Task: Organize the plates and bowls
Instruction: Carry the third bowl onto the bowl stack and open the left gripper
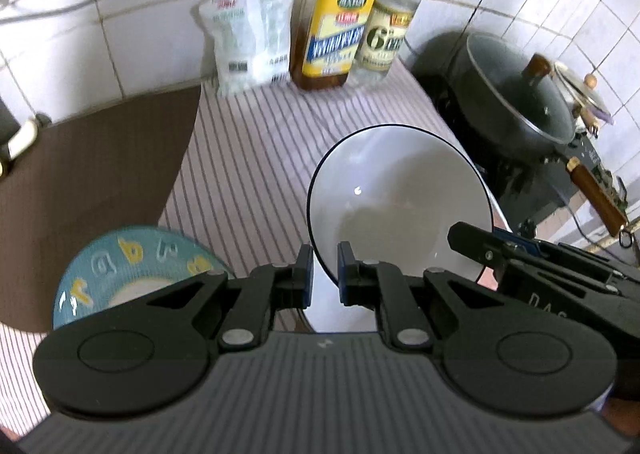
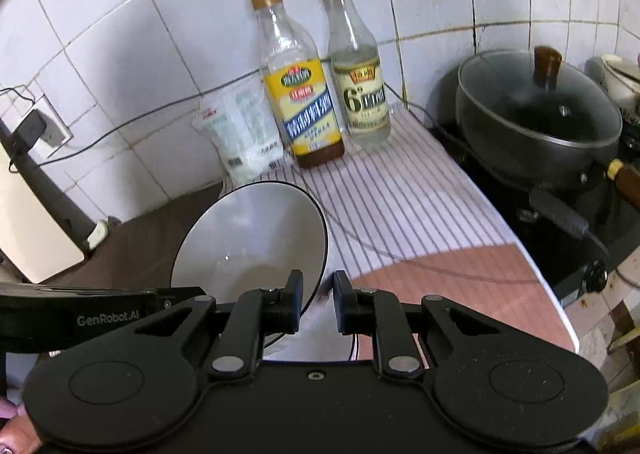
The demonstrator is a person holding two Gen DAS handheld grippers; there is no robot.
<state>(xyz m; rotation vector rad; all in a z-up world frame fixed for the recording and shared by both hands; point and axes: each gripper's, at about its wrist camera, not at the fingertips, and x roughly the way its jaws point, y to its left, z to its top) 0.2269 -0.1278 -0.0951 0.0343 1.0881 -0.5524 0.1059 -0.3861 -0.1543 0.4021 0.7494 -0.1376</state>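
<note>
A white bowl with a dark rim (image 1: pixel 400 197) is held tilted above the striped cloth. My left gripper (image 1: pixel 325 268) is shut on its near-left rim. My right gripper (image 2: pixel 318 300) is shut on the opposite rim of the same bowl (image 2: pixel 252 238), and its fingers (image 1: pixel 476 244) show at the bowl's right edge in the left wrist view. A blue plate with yellow letters (image 1: pixel 132 270) lies on the brown mat (image 1: pixel 92 181) to the lower left, partly hidden by my left gripper.
Two bottles (image 1: pixel 332 29) (image 1: pixel 392 21) and a white bag (image 1: pixel 248 37) stand against the tiled wall. A lidded dark pan (image 2: pixel 536 113) sits on the stove at the right. A cable (image 2: pixel 384 250) crosses the striped cloth (image 2: pixel 400 205).
</note>
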